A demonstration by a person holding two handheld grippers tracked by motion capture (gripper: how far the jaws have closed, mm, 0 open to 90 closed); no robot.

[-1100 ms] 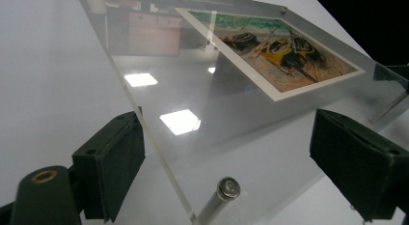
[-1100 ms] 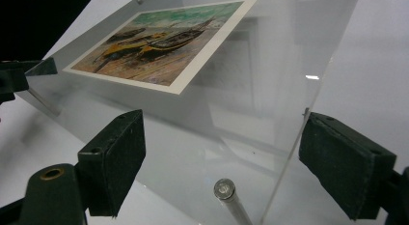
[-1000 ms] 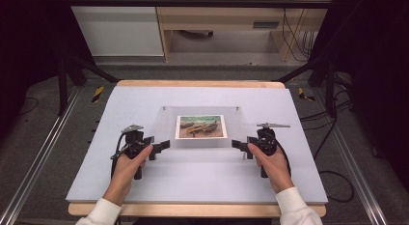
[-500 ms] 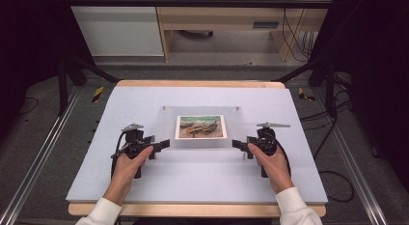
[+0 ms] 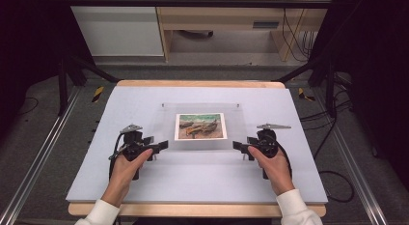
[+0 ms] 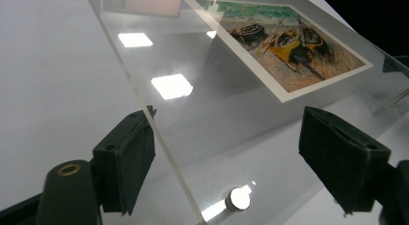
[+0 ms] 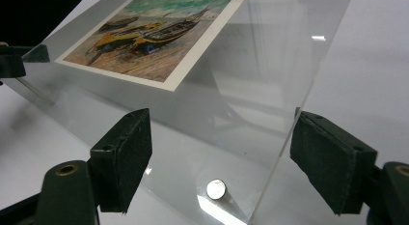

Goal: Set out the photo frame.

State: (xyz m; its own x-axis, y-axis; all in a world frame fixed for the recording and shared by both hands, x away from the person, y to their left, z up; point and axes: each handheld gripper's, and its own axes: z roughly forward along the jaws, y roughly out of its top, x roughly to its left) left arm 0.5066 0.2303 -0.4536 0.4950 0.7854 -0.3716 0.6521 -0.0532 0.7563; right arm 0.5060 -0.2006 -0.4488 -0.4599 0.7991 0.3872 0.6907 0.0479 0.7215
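Observation:
A clear acrylic plate (image 5: 164, 123) lies in the middle of the white table board (image 5: 202, 176), with a print of beached boats (image 5: 200, 126) under it. My left gripper (image 5: 161, 146) is at the plate's near left corner and my right gripper (image 5: 238, 146) at its near right corner. In the left gripper view the plate's edge (image 6: 159, 133) runs between the wide-open jaws of the left gripper (image 6: 231, 162), near a small silver disc (image 6: 238, 198). The right gripper (image 7: 226, 160) is open too, its jaws on either side of the plate's corner (image 7: 284, 152) and a second silver disc (image 7: 216, 189).
The board rests on a wooden tabletop (image 5: 193, 209) inside a black frame. Two small pins (image 5: 162, 105) mark the plate's far corners. A wooden cabinet (image 5: 222, 17) and cables (image 5: 289, 36) stand beyond the table, with metal floor rails (image 5: 34, 172) at the sides.

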